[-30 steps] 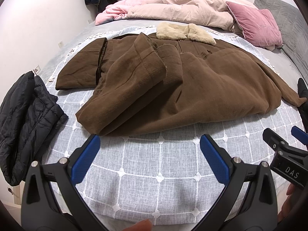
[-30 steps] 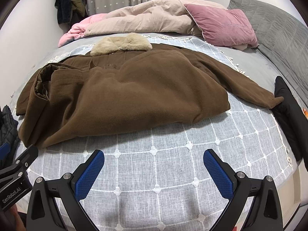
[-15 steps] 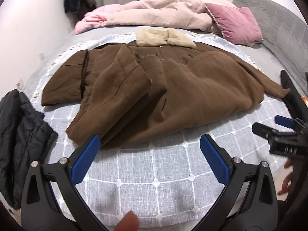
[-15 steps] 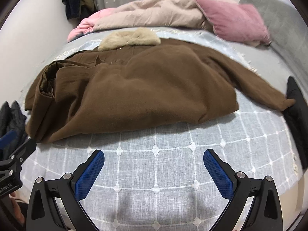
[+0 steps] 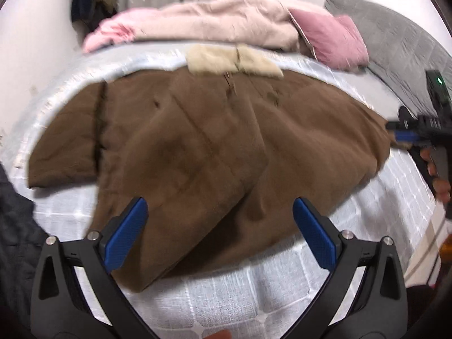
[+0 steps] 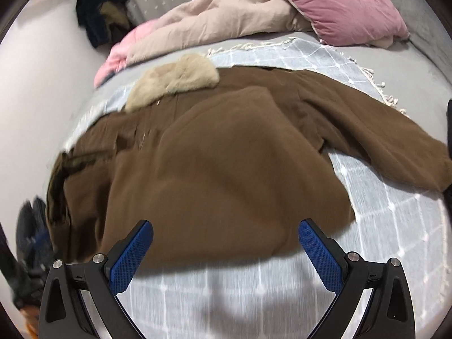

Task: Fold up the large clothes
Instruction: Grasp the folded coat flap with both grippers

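A brown coat [image 5: 214,152] with a cream fur collar [image 5: 234,62] lies spread across a bed, on top of a pale grey checked blanket [image 5: 231,296]. The coat is partly folded: a front panel is turned over toward the middle, one sleeve [image 5: 65,147] lies flat out to the left in the left wrist view, and the other sleeve [image 6: 389,144] stretches away to the right in the right wrist view. The collar sits at the far end of the coat, the hem at the near end.

The left gripper [image 5: 220,220] hangs over the near hem with its blue-padded jaws spread wide; they have just been closing slightly, and the coat shows between them but the pads do not press on it. The right gripper [image 6: 226,243] is also spread wide above the hem on its side — nothing is pinched. In the left wrist view the right gripper shows at the right edge, beside the coat's far side, with a person's hand [image 5: 436,175] on its handle.

Behind the coat sit a rumpled pink duvet [image 5: 214,19] and a pink pillow [image 6: 339,5]. A dark quilted jacket [image 5: 17,243] lies at the left edge of the bed — blurred. Both views are smeared with motion.
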A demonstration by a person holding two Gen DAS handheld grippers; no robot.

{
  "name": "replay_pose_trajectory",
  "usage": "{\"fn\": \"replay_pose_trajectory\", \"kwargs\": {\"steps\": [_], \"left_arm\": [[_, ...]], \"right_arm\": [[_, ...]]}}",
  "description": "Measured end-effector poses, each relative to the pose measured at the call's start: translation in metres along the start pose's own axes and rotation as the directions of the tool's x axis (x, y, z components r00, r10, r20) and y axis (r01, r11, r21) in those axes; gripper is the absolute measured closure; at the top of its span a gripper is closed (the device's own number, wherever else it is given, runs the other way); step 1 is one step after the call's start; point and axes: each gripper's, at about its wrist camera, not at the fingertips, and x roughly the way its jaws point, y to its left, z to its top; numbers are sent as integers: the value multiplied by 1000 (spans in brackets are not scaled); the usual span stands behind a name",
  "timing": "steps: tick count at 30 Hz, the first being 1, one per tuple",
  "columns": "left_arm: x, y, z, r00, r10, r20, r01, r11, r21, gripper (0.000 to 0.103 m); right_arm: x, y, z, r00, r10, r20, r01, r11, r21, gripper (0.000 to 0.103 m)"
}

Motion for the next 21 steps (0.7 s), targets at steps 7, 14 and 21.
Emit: {"fn": "replay_pose_trajectory", "kwargs": {"steps": [7, 14, 21], "left_arm": [[4, 7, 6, 999, -35, 30, 33, 998, 57, 18], [9, 40, 12, 998, -48, 48, 50, 998, -31, 51], [-21, 57, 15, 988, -62, 144, 77, 992, -100, 94]], "right_arm": [[41, -47, 41, 997, 2, 76, -14, 988, 152, 0], [93, -49, 55, 994, 49, 103, -65, 984, 167, 30], [74, -53, 40, 980, 96, 175, -127, 976, 176, 94]]}}
